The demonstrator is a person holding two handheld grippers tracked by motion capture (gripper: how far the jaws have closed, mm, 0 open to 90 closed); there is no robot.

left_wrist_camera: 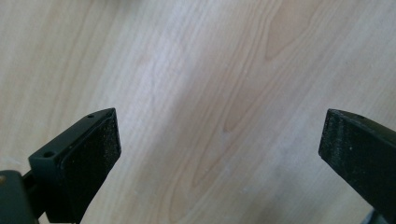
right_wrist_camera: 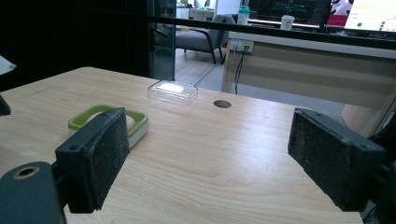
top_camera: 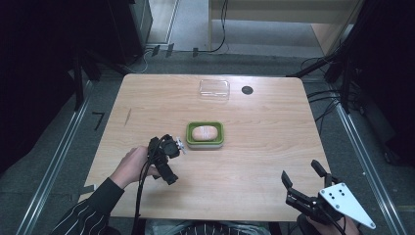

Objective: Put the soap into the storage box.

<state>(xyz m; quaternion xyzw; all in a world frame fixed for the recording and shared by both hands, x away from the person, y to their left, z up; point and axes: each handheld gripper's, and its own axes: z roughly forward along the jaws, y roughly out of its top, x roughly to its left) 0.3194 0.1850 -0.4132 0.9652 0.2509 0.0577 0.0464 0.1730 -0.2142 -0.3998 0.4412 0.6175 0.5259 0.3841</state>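
Pale wood table in a dim lab, cables and dark racks around it: a green dish sits near the middle with a pinkish soap lying in it, while a clear lid rests well apart toward the far edge, beside a dark round hole.

Left gripper, held just left of the dish, points down at bare wood; in its own view the jaws stand wide apart with nothing between them. Right gripper waits at the near right corner, likewise spread and empty, its own view looking across the table to the dish and the lid.

Judging from the layout, the work in hand looks to be the dish and soap, with the lid likely meant to cover them. To do it well, the left gripper should turn toward the dish before closing, so one pad meets the outer wall and the other the inner rim, rather than pinching the slippery soap. A low, level approach would keep the dish from skidding on the smooth wood. If the lid is fetched, it should be taken by its long edges, since clear plastic flexes and can slip; the free gripper could steady the dish as the lid comes down square.
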